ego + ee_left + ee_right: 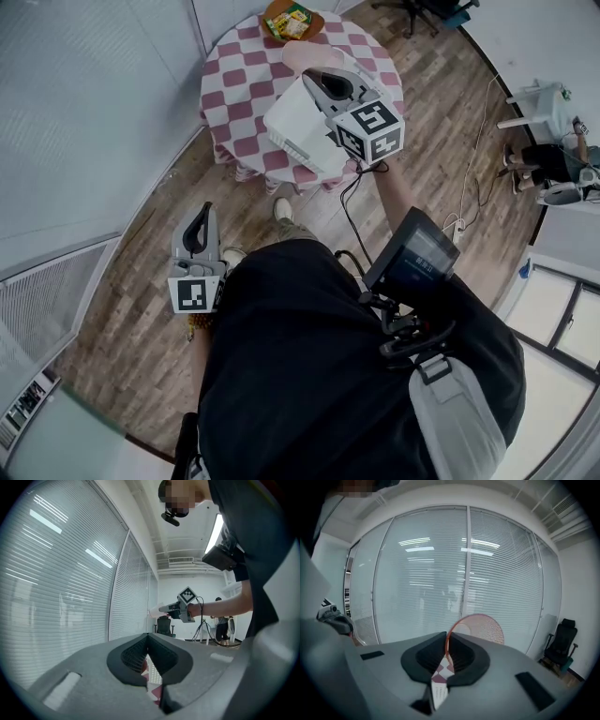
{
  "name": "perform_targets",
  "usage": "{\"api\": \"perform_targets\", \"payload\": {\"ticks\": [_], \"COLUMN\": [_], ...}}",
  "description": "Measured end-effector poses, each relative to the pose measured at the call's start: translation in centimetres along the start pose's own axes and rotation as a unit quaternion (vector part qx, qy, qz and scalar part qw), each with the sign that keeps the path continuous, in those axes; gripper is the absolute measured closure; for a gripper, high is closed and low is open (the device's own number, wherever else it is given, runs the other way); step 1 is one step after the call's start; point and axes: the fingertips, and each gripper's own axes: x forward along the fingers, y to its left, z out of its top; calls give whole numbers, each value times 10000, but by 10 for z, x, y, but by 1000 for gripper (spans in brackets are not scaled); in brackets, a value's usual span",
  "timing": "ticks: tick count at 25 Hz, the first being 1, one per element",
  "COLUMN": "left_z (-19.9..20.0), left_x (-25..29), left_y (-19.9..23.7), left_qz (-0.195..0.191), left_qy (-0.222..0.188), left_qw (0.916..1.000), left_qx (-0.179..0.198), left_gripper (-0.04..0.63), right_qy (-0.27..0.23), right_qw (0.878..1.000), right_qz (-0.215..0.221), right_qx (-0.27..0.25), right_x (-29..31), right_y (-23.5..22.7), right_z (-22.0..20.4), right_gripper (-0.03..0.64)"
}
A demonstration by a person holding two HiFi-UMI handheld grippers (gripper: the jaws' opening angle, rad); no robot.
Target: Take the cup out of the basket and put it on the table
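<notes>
The left hand-held gripper [195, 246] hangs low, jaws together on nothing. Above the white basket [298, 127] at the checked worktop [234, 84], the right hand-held gripper [446, 656] pinches the pink cup [480, 627] at its rim. The cup looks thin, light, probably bendable: a gentle rim pinch suits.

Floor [141, 309]: brown wood boards.
Snack bowl [292, 21]: orange, with yellow packs inside.
Blinds [431, 573]: white, across the glass walls.
Office chair [562, 644]: 1, black, near the wall.
</notes>
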Motion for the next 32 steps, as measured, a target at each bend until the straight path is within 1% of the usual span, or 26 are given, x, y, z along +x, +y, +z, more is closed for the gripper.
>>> {"api": "perform_targets", "payload": {"ticks": [3,6,10,14,16,20,23,26,28,30,32], "left_z": [3,-1,0,2,5,12,13,12,16,20,15], "left_x": [0,-2,-2,-6,-5,-2,-4,-5,-4,-3,-4], "left_y": [1,5,10,8,9,7,10,13,12,11,13], "left_qz": [23,100,171,179,158,32,84,107,73,30,41], "left_qy": [-25,91,28,56,-33,-234,-214,-174,-269,-350,-239], "left_qw": [10000,9999,9998,9998,9999,9997,9997,9997,9995,9993,9996], "left_qx": [-18,-29,-21,-38,-30,82,129,144,137,135,142], "left_gripper": [592,591,591,592,591,591,592,592,592,591,592], "right_qy": [-397,-772,-1188,-1530,-1675,-1933,-2115,-2405,-2440,-2410,-2375], "right_qw": [9991,9967,9922,9867,9838,9779,9730,9634,9600,9591,9589], "right_qz": [93,222,372,535,631,789,912,1185,1370,1480,1546], "right_qx": [-79,-103,-75,-105,-101,-129,-154,-64,-85,-116,-140], "right_x": [-7,-14,-20,-32,-36,-43,-48,-52,-52,-51,-50], "right_y": [9,20,32,50,59,80,100,124,139,153,164], "right_z": [23,43,65,81,87,93,96,97,91,85,79], "right_gripper": [592,592,592,592,592,592,592,592,592,592,591]}}
